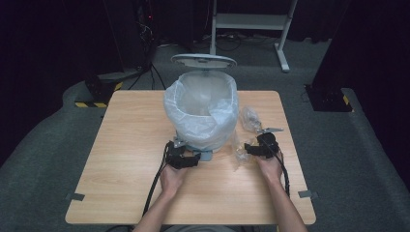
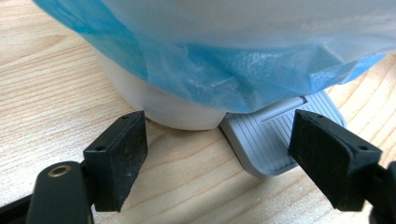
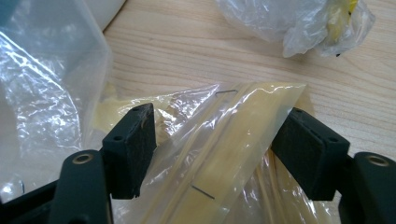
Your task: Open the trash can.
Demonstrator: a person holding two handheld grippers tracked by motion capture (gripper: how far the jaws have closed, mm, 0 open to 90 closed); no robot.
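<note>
Right, left tool (image 2: pixel 217 154) sits apart at the base of the pedal bin (image 1: pixel 203 113), pads either side of the grey pedal (image 2: pixel 275 140), not pressing it. Right tool (image 3: pixel 224 154) straddles a clear plastic bag (image 3: pixel 224 140) lying on the counter (image 1: pixel 125 145), pads apart, just beside the bin.

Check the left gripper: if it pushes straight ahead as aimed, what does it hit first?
Likely the bin's white base, dead ahead between the open jaws of the left gripper; the grey foot pedal sits just right of that line. Depth is hard to judge.
</note>
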